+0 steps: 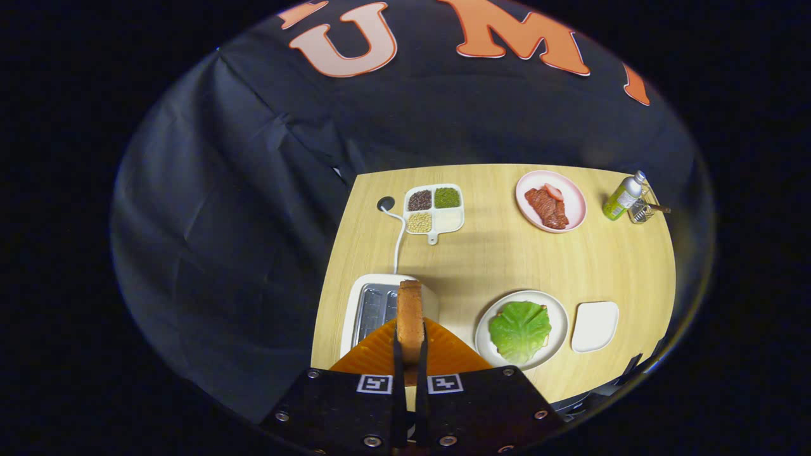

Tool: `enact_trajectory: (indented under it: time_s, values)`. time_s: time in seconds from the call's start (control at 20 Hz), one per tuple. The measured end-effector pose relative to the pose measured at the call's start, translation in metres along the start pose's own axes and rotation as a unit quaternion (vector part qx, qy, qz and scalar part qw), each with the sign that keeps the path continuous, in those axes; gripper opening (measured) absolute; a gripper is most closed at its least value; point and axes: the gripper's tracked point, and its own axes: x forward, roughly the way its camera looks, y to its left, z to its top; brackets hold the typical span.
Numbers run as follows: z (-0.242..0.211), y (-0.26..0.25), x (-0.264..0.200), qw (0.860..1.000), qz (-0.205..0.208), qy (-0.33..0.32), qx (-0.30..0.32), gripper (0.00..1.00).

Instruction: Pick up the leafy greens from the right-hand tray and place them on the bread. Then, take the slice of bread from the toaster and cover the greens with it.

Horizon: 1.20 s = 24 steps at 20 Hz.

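Note:
My gripper [410, 335] is shut on a slice of bread [410, 313], held upright on edge between the two orange fingers [374, 351]. The slice hangs above the white toaster [374, 304], whose open slots show just left of it. To the right of the fingers a round white plate [485, 335] carries the leafy greens [519, 330], which cover whatever lies under them. Beside that plate sits a small white square tray [594, 325], bare.
At the far side of the wooden table [494, 259] stand a divided white dish of beans [434, 209], a pink plate with meat [550, 201], a green bottle [622, 196] and a small metal rack [643, 210]. The toaster's white cord [399, 237] runs to a hole in the tabletop.

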Motion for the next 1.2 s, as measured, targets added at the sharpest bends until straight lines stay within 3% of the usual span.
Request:
enact_trajectory:
  time_s: [0.45,0.85,1.2]
  values:
    - [-0.038,-0.100,0.011,0.999,0.004,0.012,0.039,0.06]
    - [-0.081,-0.138,0.074,0.994,0.063,0.065,0.059,0.06]
    - [-0.089,-0.168,0.101,0.992,0.083,0.078,0.061,0.06]
